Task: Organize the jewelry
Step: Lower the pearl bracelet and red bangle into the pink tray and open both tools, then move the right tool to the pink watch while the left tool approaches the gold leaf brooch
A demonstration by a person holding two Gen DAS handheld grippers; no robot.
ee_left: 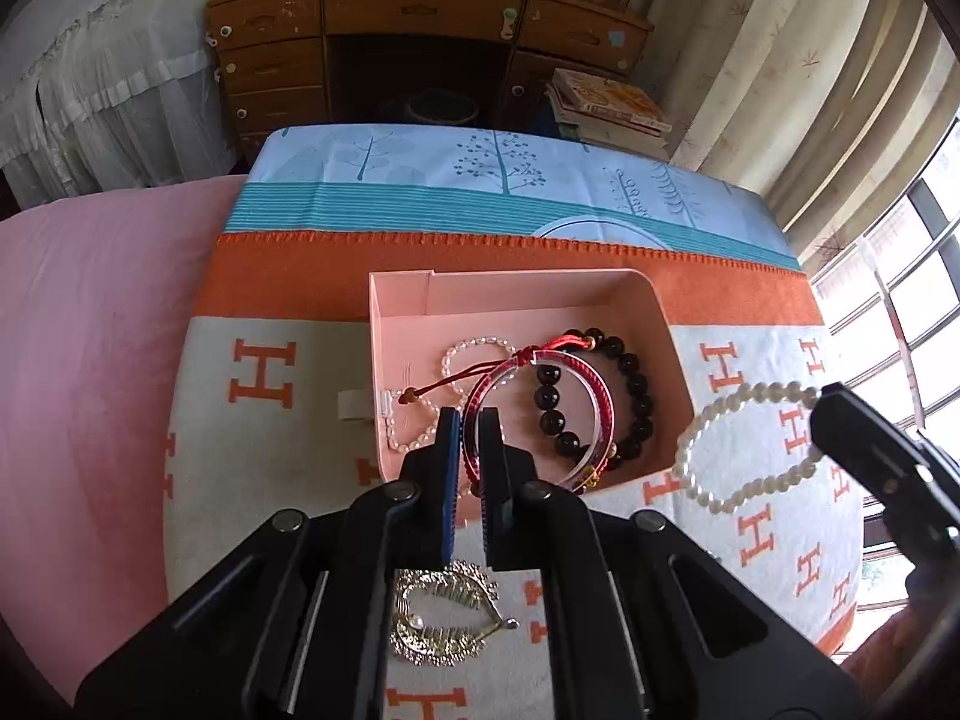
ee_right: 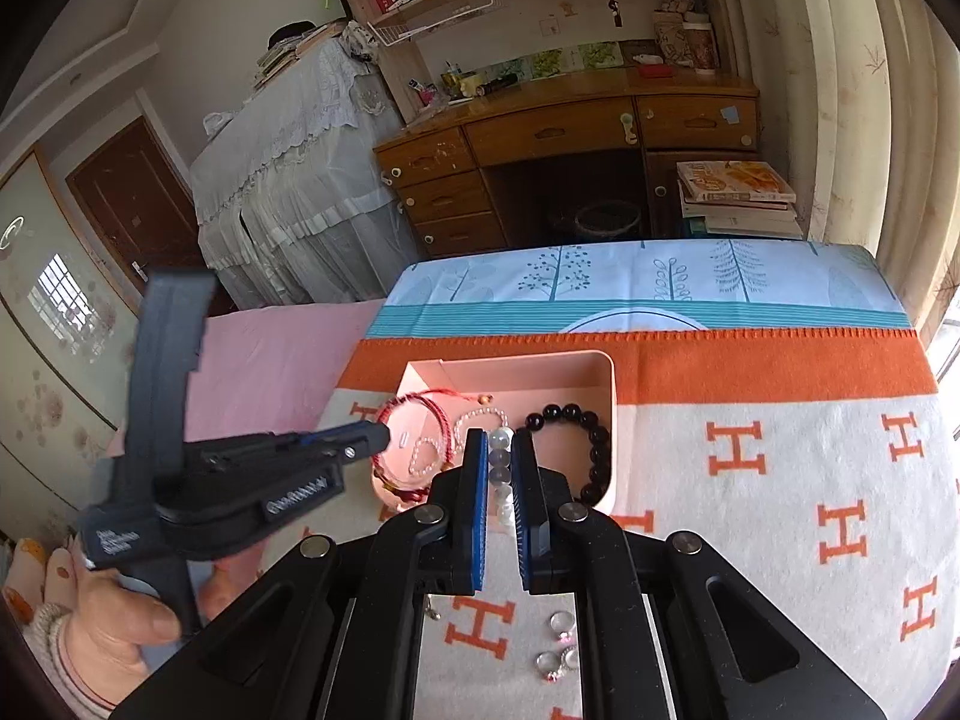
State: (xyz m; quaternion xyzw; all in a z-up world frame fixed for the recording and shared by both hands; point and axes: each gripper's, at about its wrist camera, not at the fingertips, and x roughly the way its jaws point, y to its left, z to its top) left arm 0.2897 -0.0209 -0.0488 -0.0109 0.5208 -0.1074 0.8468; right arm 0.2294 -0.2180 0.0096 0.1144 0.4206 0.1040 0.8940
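Left gripper (ee_left: 471, 420) clenched on the red bangle (ee_left: 534, 414), pads pinching its near rim, held tilted above the pink box (ee_left: 522, 300); pointing steeply down, seen from the right wrist reaching in from the left with a hand (ee_right: 114, 618) wrapped around its handle. Right gripper (ee_right: 498, 450) grasping the pearl bracelet (ee_left: 744, 444), beads stacked between the blue pads, loop hanging free in the air to the right of the box; angled downward over the blanket (ee_left: 264, 456). Just below the left gripper, a gold brooch (ee_left: 444, 618) lying on the blanket; under the right one, small rings (ee_right: 558, 648) in a cluster. Farther on, inside the box: a black bead bracelet (ee_left: 600, 396) on the right, a thin string of small white beads (ee_left: 456, 384) on the left. Beyond, an orange band, a blue tree-print cloth (ee_left: 480, 180), then a wooden desk (ee_left: 420, 18) with drawers.
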